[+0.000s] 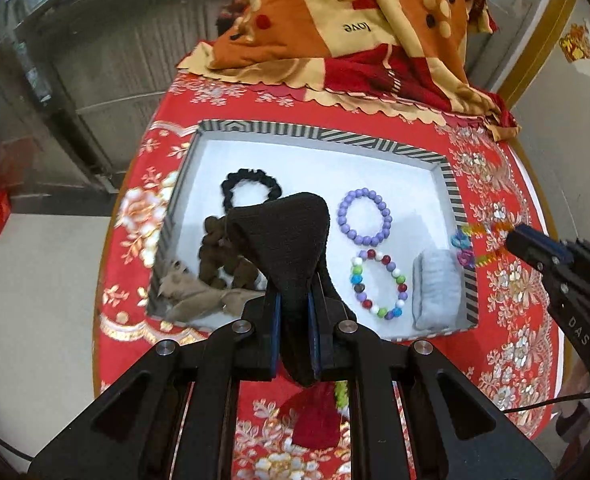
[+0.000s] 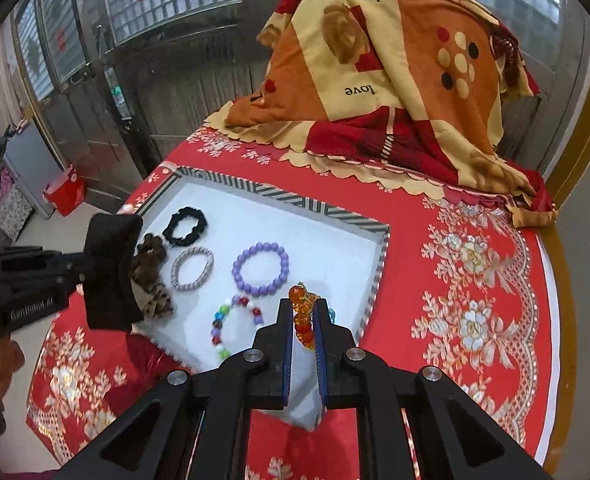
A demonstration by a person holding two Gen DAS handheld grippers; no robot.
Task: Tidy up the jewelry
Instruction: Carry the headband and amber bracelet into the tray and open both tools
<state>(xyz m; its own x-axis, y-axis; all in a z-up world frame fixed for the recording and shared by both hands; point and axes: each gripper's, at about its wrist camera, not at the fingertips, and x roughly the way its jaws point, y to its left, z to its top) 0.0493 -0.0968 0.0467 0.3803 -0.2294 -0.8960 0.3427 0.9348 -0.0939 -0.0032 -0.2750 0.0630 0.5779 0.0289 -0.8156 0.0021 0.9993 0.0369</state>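
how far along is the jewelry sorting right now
Done: a black scrunchie, silver bangle, purple bead bracelet and multicoloured bead bracelet lie in the white striped-rim tray. In hand: left gripper holds a black fabric band; right gripper holds an orange bead bracelet. Left: placing both.

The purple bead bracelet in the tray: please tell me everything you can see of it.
The purple bead bracelet is a closed ring of round, smooth lilac beads, glossy like plastic. It lies flat on the white floor of the striped-rim tray, near the middle. Nothing grips it. The multicolour bead bracelet lies just nearer the camera, very close; whether they touch is unclear.
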